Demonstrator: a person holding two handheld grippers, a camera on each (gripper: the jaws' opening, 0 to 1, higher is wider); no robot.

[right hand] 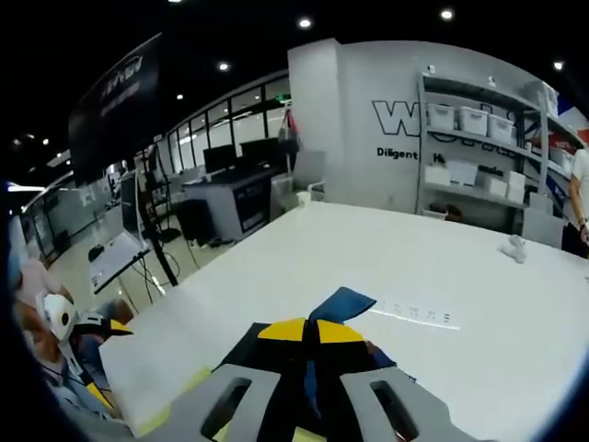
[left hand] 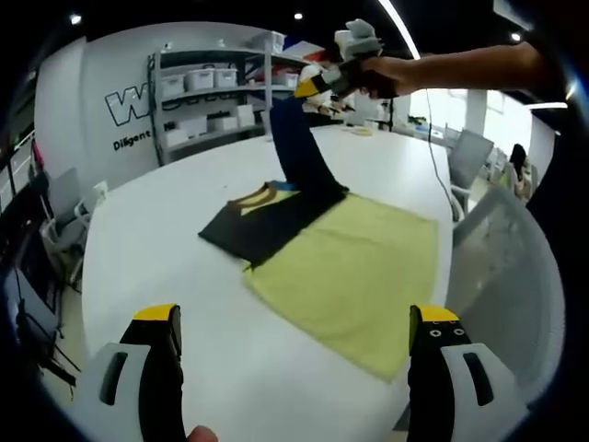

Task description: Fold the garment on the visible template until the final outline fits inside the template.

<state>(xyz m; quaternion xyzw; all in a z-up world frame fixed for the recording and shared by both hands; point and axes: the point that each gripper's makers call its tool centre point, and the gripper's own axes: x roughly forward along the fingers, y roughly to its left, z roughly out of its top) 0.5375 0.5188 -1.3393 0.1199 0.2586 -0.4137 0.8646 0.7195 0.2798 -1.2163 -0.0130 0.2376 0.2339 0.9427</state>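
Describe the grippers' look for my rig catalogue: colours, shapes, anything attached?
The left gripper has two pale grey, slotted jaws, black on their inner faces and capped with yellow tips. The right gripper has the same grey slotted jaws and yellow tips; seen from the left gripper view, it has a light grey body. The arm behind it is bare, no sleeve visible.

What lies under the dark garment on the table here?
The yellow template lies under the dark garment's near edge; white table shows around it. How far the template extends beneath is hidden. The right gripper lifts one end.
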